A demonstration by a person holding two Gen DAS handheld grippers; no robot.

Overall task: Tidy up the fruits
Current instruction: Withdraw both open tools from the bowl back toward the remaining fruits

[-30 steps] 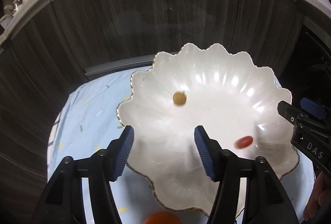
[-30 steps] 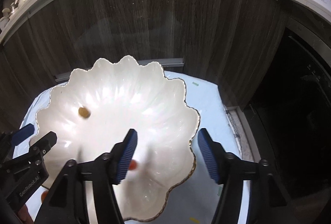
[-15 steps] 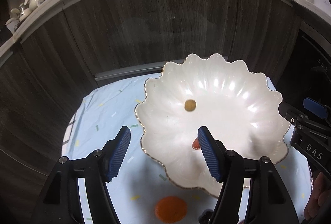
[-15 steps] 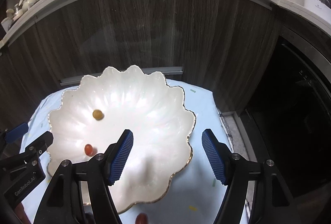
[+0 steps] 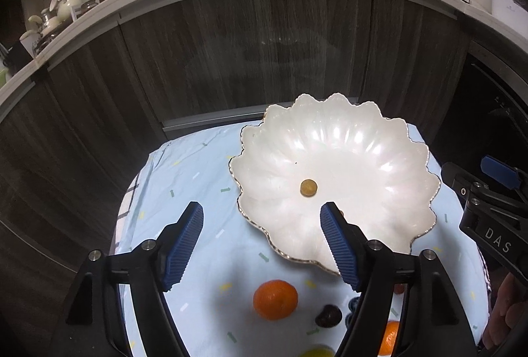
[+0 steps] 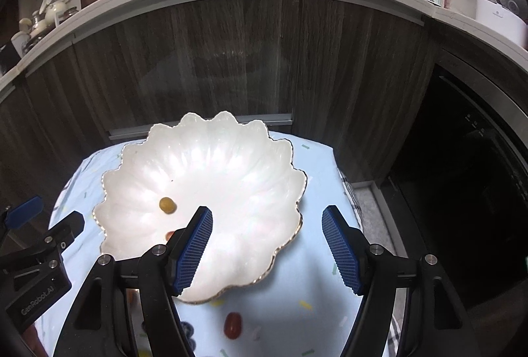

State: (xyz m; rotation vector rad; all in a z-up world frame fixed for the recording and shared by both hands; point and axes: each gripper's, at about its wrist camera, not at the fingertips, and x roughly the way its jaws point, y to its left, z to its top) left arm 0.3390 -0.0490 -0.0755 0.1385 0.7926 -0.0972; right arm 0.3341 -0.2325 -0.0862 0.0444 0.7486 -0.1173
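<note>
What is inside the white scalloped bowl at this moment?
The white scalloped bowl holds one yellow-green grape near its middle. A small red fruit shows beside it, mostly covered by a gripper finger in both views. The rest of the visible interior is bare.

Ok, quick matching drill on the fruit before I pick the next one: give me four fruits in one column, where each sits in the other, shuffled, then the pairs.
1. yellow-green grape
2. mandarin
3. red cherry tomato
4. dark date

A. on the cloth just right of the mandarin
B. alone on the cloth near the right gripper's view bottom
C. inside the white scalloped plate
D. on the cloth in front of the plate, between the left fingers

Pairs: 1-C, 2-D, 3-B, 4-A
</note>
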